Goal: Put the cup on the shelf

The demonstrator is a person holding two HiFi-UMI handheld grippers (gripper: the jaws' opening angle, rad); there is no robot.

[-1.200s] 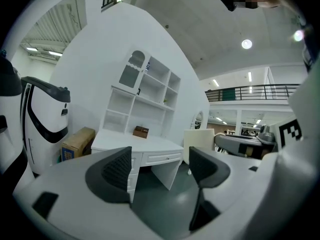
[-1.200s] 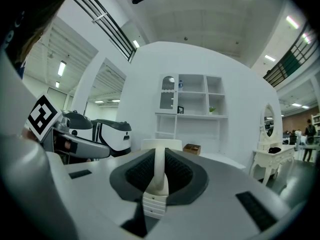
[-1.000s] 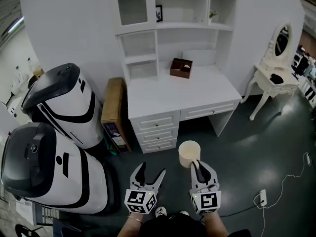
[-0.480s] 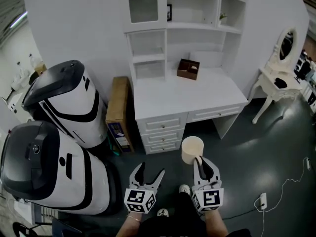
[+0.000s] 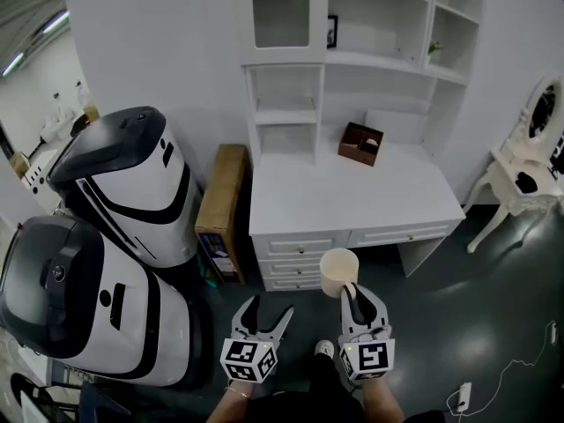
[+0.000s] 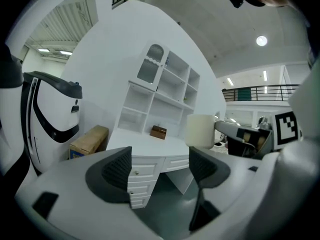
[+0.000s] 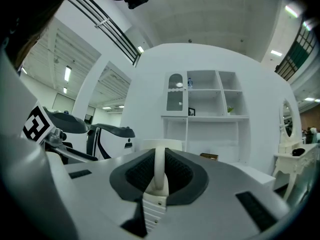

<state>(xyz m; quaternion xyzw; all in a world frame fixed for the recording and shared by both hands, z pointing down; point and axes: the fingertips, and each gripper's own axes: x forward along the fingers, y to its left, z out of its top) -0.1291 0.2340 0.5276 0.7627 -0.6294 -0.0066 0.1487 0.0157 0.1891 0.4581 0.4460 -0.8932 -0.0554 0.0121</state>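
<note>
Cup point(image 5: 338, 271) is hanging before the desk point(image 5: 335, 203) in the head view, well short of the shelf point(image 5: 379, 60), with the right hand-held gripper point(image 5: 351, 291) holding it. In the left gripper view, the left hand-held gripper point(image 6: 160, 166) is gaping, empty. In the right gripper view, jaws are clamping the handle point(image 7: 159, 166). Carrying looks underway; next, the cup is needing a lift onto the shelf.

The cream cup point(image 5: 338, 273) hangs upright, mouth up and seemingly empty, its handle pinched between the fingers point(image 5: 350, 296) of the right gripper point(image 5: 356, 295), just before the bench point(image 5: 352, 196) drawers. The white shelf point(image 5: 370, 60) stands beyond it, well apart.
</note>
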